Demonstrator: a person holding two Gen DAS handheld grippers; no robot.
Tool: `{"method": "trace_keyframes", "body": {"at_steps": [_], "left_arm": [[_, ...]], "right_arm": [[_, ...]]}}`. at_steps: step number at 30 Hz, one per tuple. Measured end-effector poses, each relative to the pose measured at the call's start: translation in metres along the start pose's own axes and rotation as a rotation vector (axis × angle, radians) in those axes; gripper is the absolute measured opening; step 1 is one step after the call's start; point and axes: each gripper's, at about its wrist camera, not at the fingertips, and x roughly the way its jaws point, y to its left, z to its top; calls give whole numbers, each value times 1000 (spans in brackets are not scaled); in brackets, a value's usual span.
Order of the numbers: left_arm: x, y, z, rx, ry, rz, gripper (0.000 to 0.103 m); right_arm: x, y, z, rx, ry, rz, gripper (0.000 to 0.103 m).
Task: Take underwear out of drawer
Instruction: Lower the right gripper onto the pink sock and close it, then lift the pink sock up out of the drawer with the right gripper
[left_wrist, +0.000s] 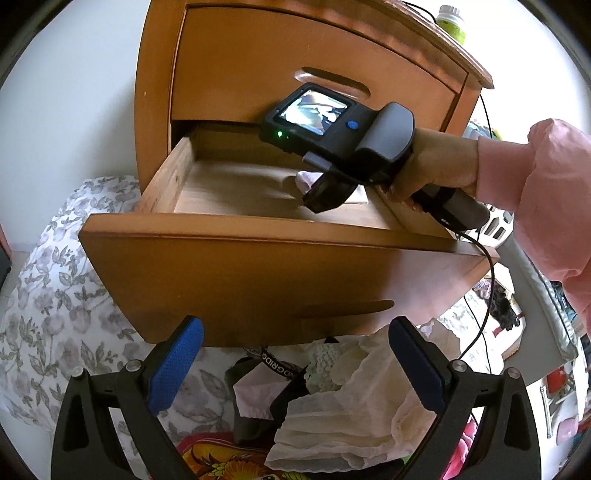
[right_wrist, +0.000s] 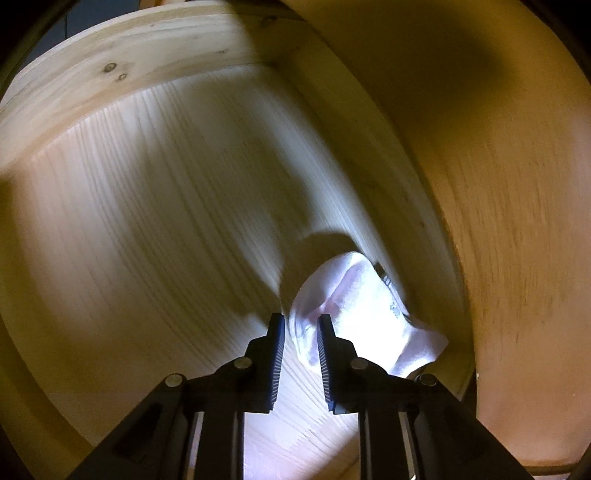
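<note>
Underwear (right_wrist: 354, 314) lies by the drawer's (right_wrist: 147, 184) right wall; my right claw (right_wrist: 301, 325) pinches its near fold, jaws narrow. Next: lift out. Left claw (left_wrist: 295, 354) waits open.

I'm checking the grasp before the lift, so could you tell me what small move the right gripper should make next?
Probably lift out. The right gripper has its fingers narrowed around a fold of the pale underwear, the only garment showing in the drawer. If the fold slips, close tighter first.
</note>
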Motion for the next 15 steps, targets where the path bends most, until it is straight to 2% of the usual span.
{"method": "trace_keyframes", "body": {"at_steps": [3,15], "left_arm": [[0,1,0,0,0,-3,100],[-6,-2,0,7,-7,-4,100]], "right_arm": [[1,1,-1,4,9,-4,7],[-29,-2,-20,24,-7,2,6]]}}
